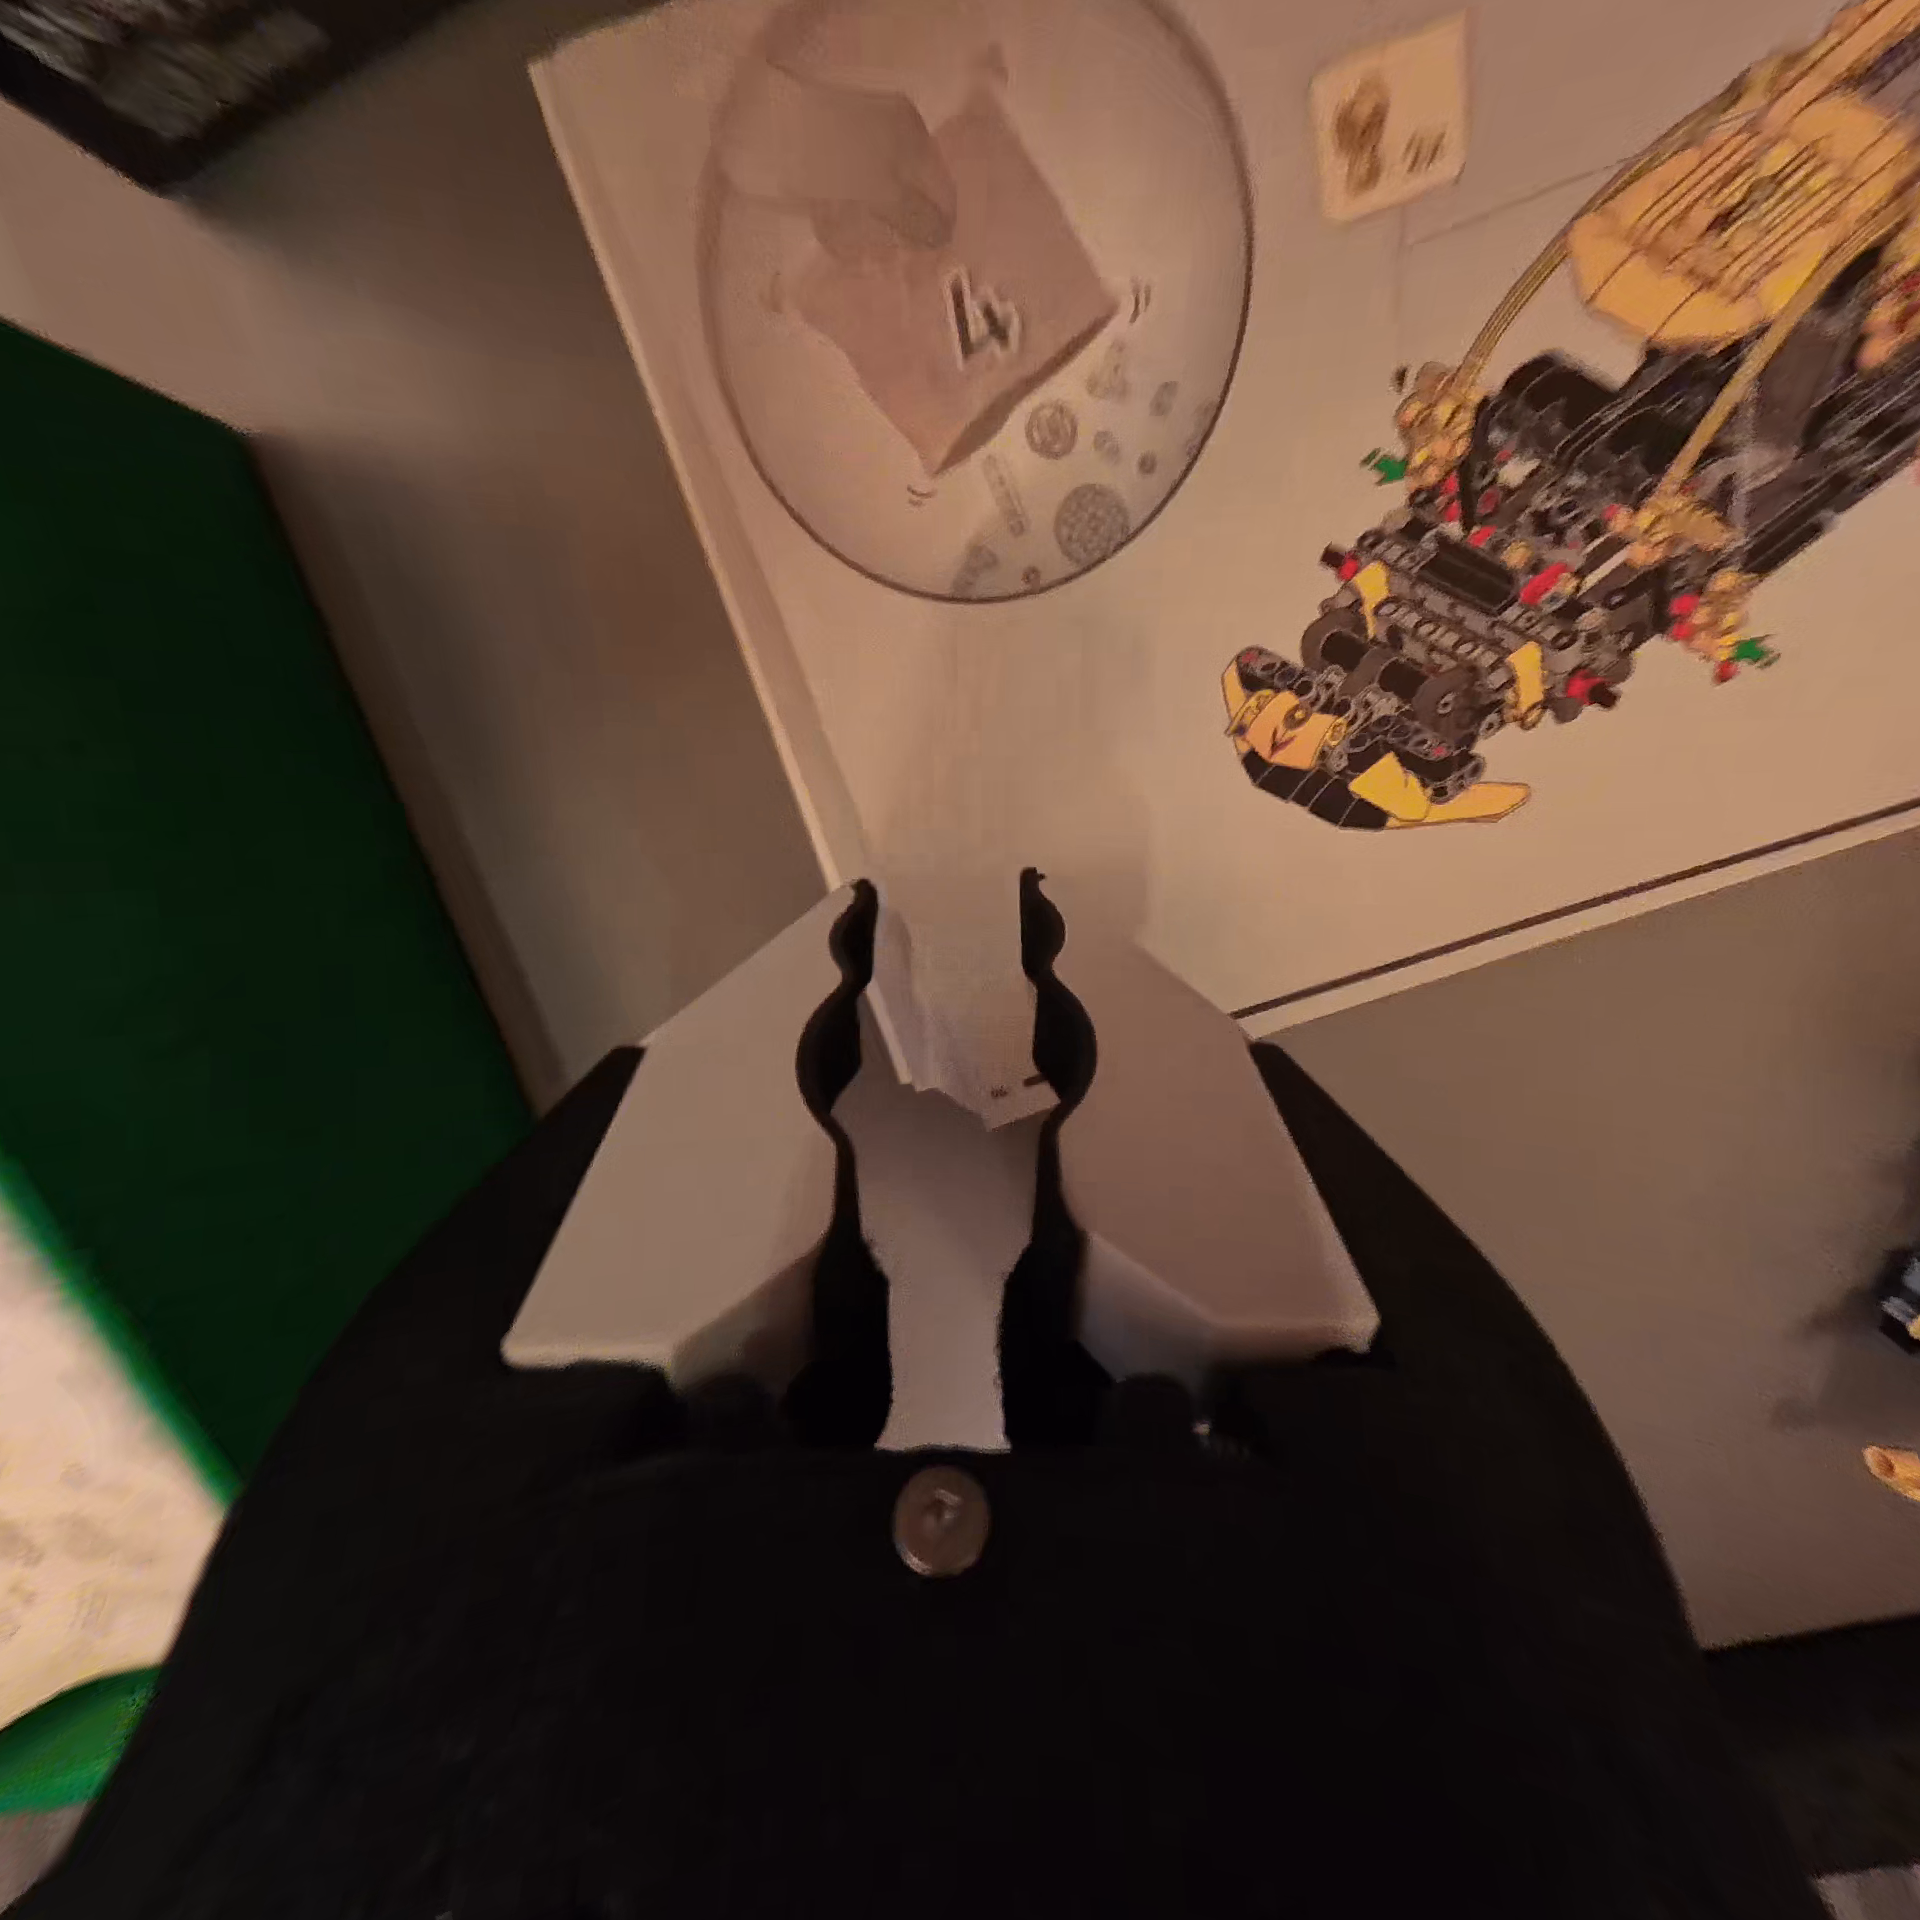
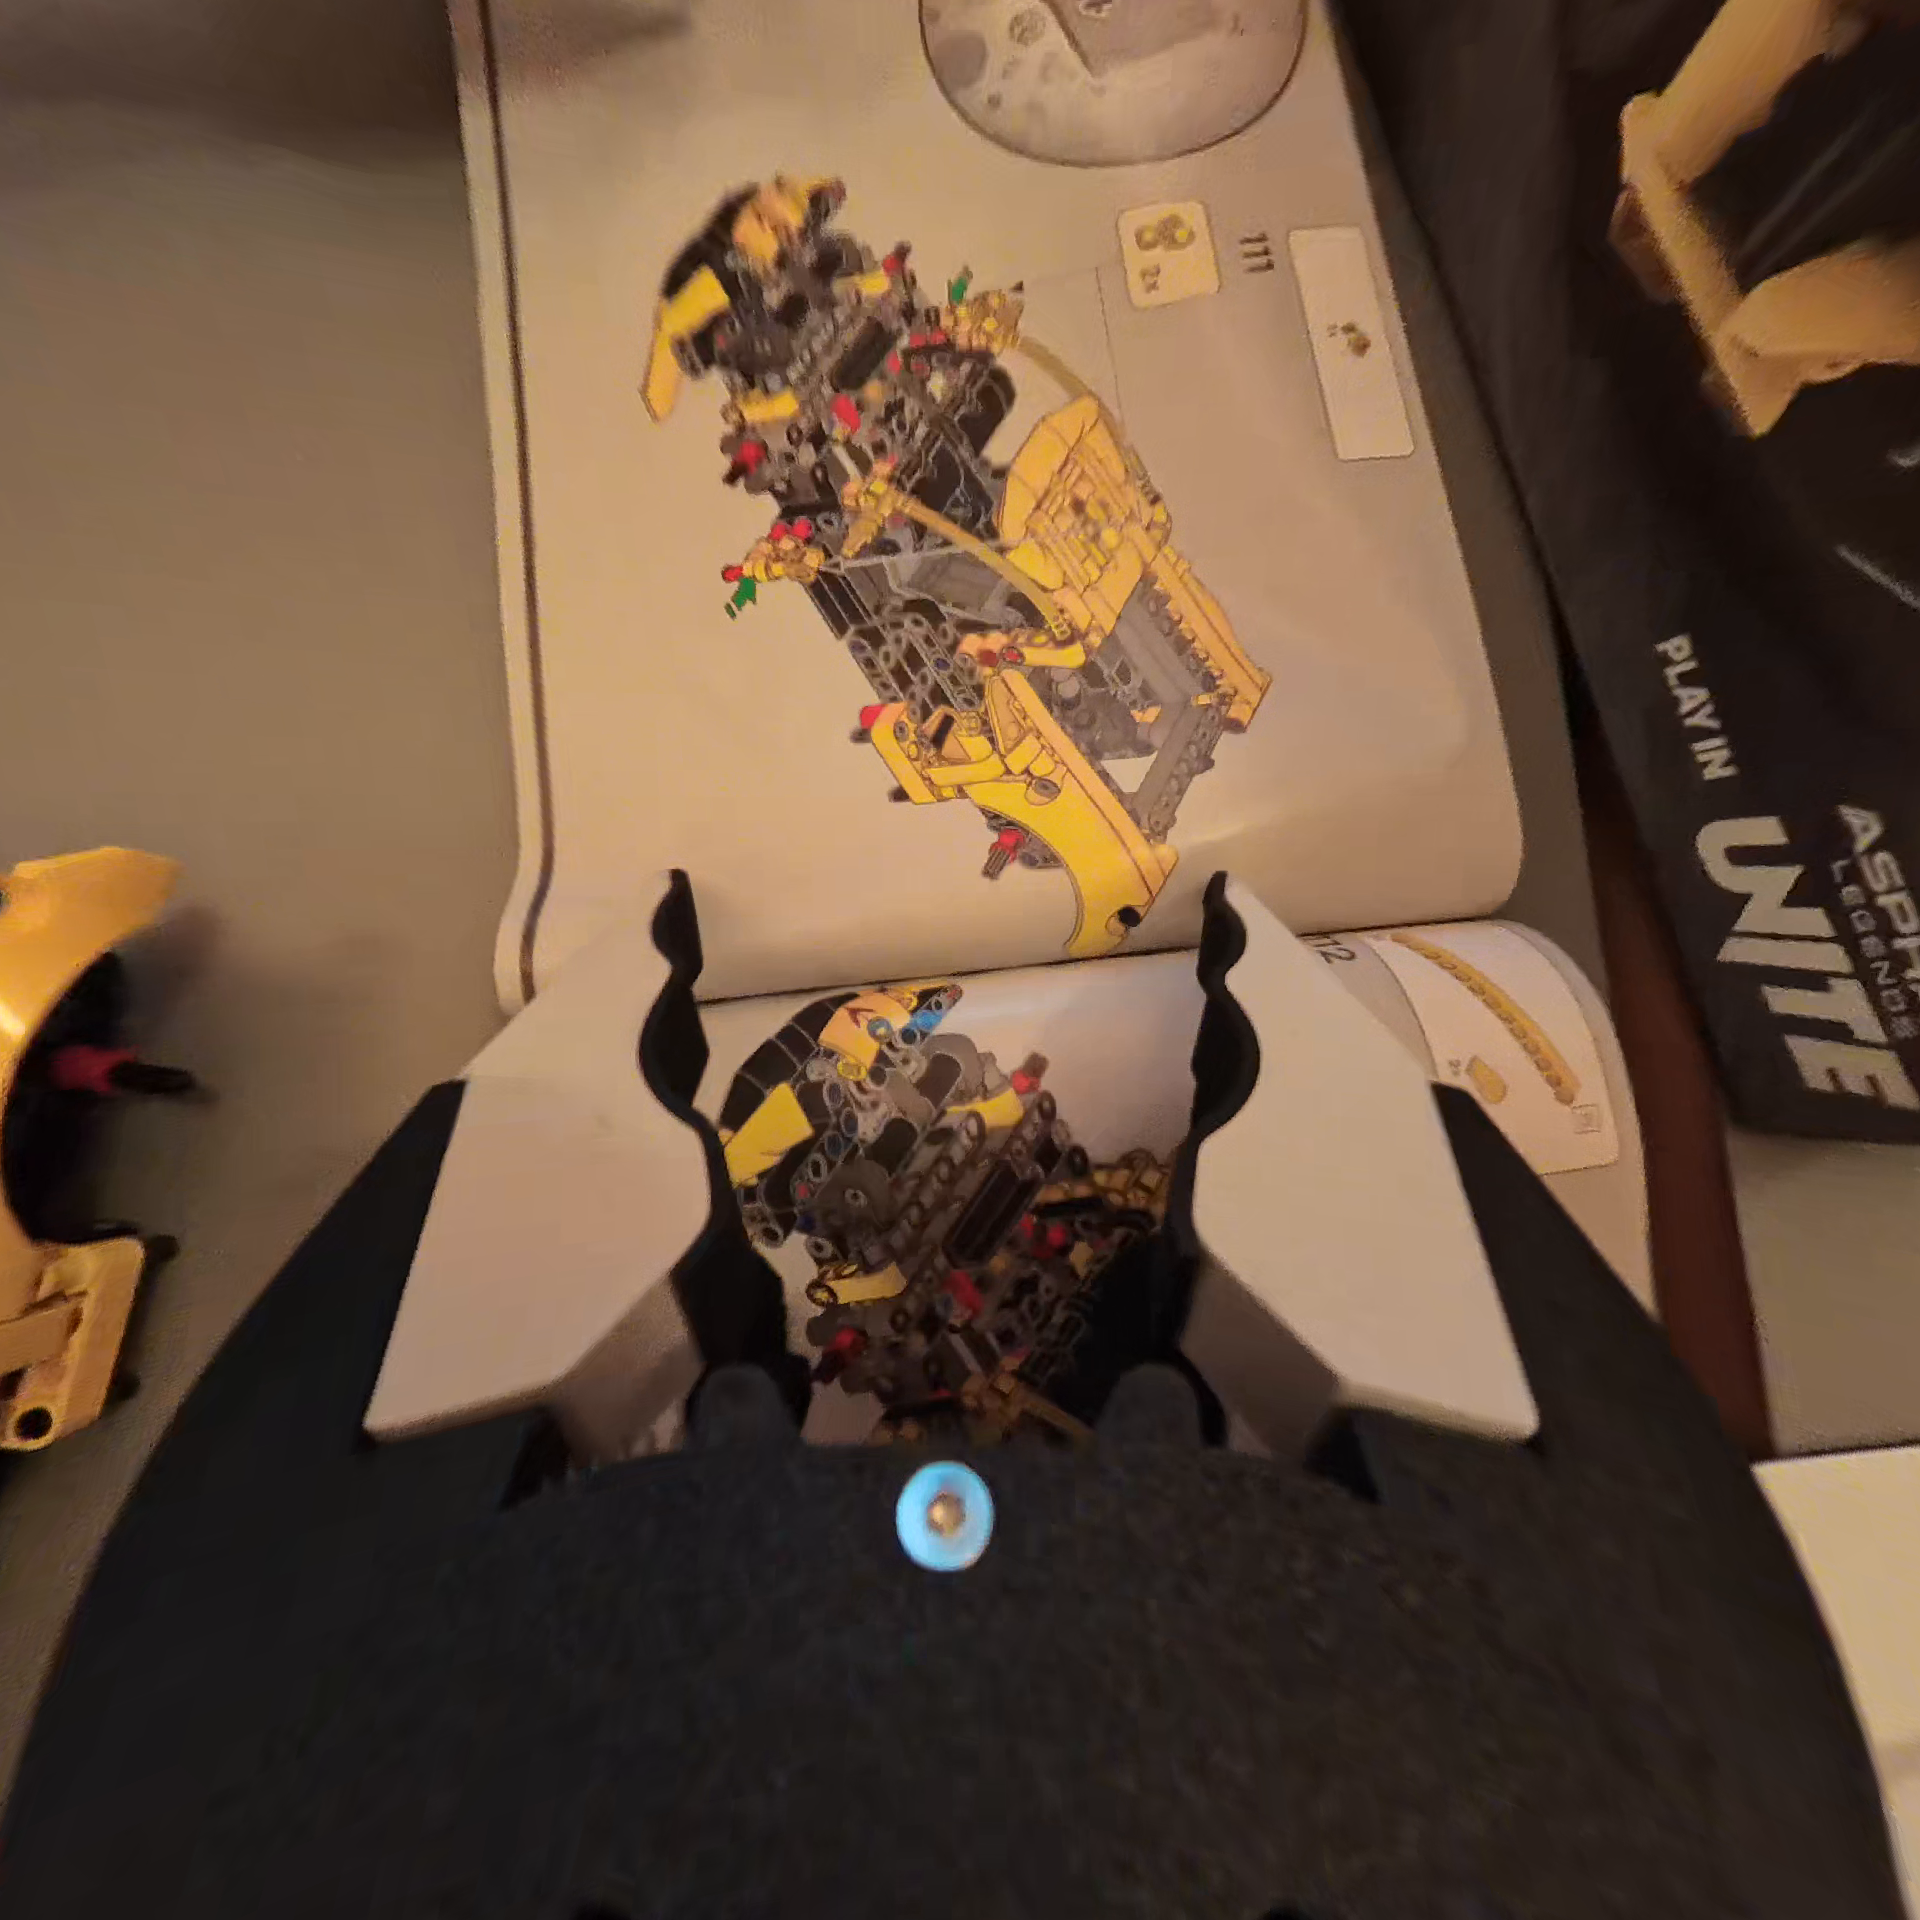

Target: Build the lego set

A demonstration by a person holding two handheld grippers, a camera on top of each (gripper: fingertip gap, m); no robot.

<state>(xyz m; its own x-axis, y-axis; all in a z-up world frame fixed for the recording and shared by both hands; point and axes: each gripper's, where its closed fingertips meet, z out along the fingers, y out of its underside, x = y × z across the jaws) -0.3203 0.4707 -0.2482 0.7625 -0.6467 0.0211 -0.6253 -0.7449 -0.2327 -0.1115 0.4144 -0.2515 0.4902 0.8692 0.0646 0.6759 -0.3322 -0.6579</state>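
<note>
Left wrist view — the left gripper (image 1: pixel 948 883) grasps the instruction booklet (image 1: pixel 1039 727) corner; the right gripper (image 2: pixel 945 883) — released — hovers over its pages, partly built model (image 2: pixel 62 1122) leftward.

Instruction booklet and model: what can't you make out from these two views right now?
- Left wrist view: whether the left tongs pinch the booklet corner; the fingers cover the contact.
- Right wrist view: the lower page's drawing is partly hidden by the open right tongs.
- Right wrist view: the yellow model is cut off by the left edge.
- Left wrist view: motion blur smears the page's small parts.
</note>
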